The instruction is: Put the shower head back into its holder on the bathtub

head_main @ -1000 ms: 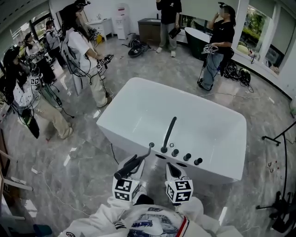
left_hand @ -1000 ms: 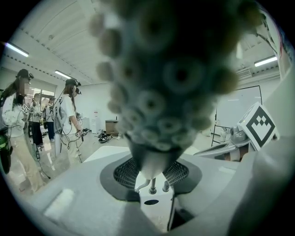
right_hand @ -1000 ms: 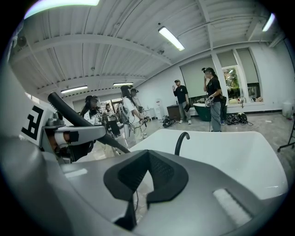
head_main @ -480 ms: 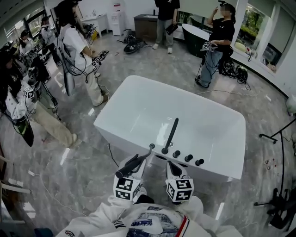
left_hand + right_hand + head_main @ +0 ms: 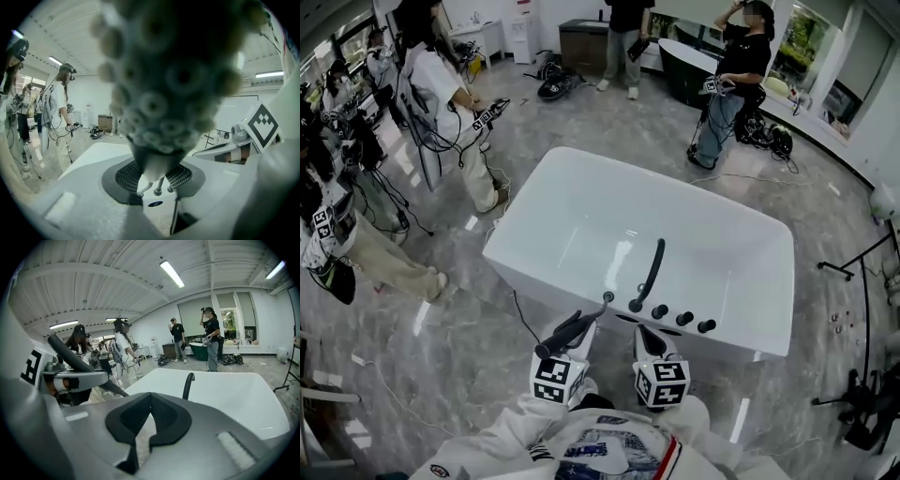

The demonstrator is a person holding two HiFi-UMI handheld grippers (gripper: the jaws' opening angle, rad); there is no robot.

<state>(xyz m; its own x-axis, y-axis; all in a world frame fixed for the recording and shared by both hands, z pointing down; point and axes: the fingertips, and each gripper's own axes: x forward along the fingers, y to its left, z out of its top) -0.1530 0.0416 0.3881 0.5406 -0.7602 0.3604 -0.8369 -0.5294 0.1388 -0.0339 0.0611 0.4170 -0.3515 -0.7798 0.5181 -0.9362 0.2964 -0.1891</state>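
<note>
The left gripper (image 5: 154, 185) is clamped on the shower head (image 5: 173, 70). Its ribbed pads (image 5: 127, 176) press on the neck from both sides, and the nozzle face stands up above the jaws, filling most of that gripper's view. The right gripper (image 5: 150, 401) is closed on nothing, its pads meeting at the tips.

The task is not done yet. In the head view the shower head juts back and to the left of the left jaws, off the tub (image 5: 609, 206), joined to it only by the thin hose (image 5: 596, 309). That hose runs ahead of the jaws to a small fitting on the near rim, which I take for the holder (image 5: 607, 296) (too small to be sure). It sits just ahead and a little right of the left jaws, with the spout (image 5: 651, 272) beyond it.

What seems left is to carry the shower head forward to the holder, turn it to line up, seat it, then open the jaws.
</note>
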